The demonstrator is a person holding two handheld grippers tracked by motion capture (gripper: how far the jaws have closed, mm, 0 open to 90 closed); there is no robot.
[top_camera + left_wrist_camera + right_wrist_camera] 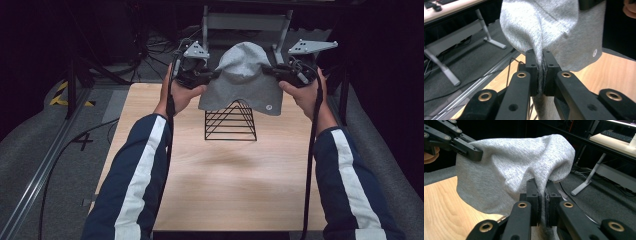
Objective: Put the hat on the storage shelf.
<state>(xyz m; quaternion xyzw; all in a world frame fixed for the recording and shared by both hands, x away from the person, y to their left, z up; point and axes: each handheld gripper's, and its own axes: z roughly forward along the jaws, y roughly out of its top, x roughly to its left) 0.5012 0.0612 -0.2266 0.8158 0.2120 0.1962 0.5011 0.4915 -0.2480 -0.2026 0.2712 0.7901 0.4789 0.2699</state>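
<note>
Work in hand: a grey knit beanie (243,75) is held stretched between the two grippers, apparently to be set down over the black wire rack (230,121).
Landmark: the wire rack, a pyramid of black rods standing on the wooden table (220,185).
Beanie: in the air just above the rack's peak, crown up, hem hanging down so that it hides the tip; a small round badge sits near its lower corner.
Left gripper (541,62): jaws pinched tight on the beanie's edge, left of the rack.
Right gripper (541,192): jaws clamped on the opposite edge, right of the rack.
Doing it well: keep both pinches firm and level, hold the opening spread wide, centre it over the peak, then lower evenly.
Risk: judged, a slack side could snag on a rod or tip the light rack.
</note>
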